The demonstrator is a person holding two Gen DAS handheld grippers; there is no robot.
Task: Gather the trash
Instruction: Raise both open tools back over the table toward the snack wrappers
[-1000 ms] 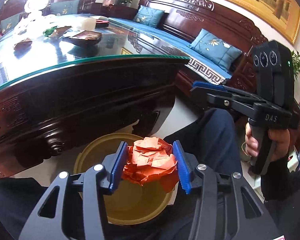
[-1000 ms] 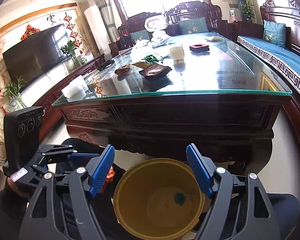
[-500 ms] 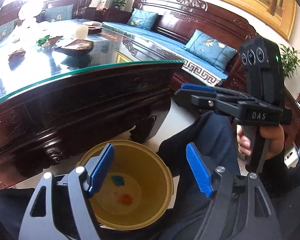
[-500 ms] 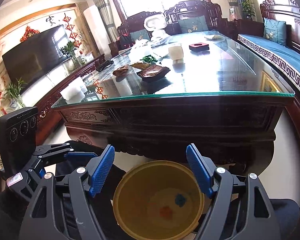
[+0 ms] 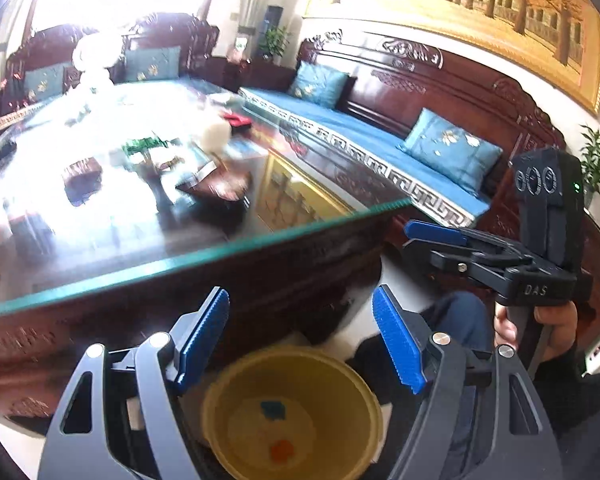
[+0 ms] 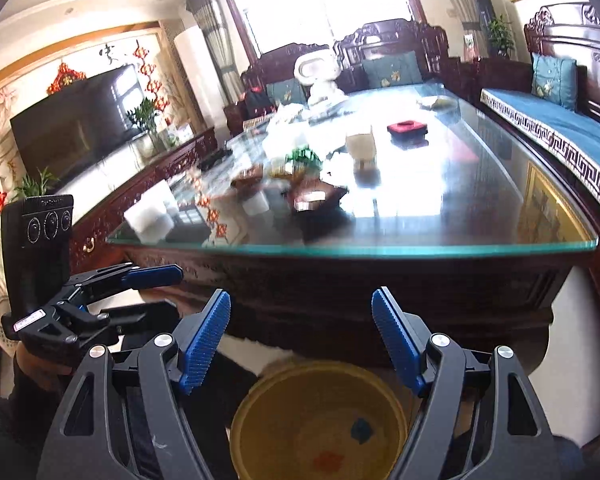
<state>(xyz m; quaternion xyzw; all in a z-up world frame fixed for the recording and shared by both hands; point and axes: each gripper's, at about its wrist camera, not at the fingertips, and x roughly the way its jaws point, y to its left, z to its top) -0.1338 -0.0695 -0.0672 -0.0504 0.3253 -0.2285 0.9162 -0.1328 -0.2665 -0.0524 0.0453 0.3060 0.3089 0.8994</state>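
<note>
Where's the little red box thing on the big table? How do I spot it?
Start at the long dark wooden table with the glass top. Look toward its far end, on the side near the blue-cushioned wooden sofa. The flat red square box with a dark middle sits there alone, right of the pale cup; nothing else on the glass is solid red.

- The bin (image 5: 292, 416) stands on the floor in front of the counter (image 6: 380, 248), below its near edge.
- Two scraps of trash (image 5: 278, 430) lie apart on the bin's bottom.
- The left gripper (image 5: 300, 340) and the right gripper (image 6: 300, 340) hang side by side above the bin, nothing between the jaws of either.
- On the counter, towards the middle, sit a tray (image 6: 320, 200), a cup (image 6: 360, 146) behind it and a flat box (image 6: 407, 127) to the cup's right.
- A sofa (image 6: 560, 128) runs along the counter's right side.
- A television (image 6: 72, 128) stands off to the left.
</note>
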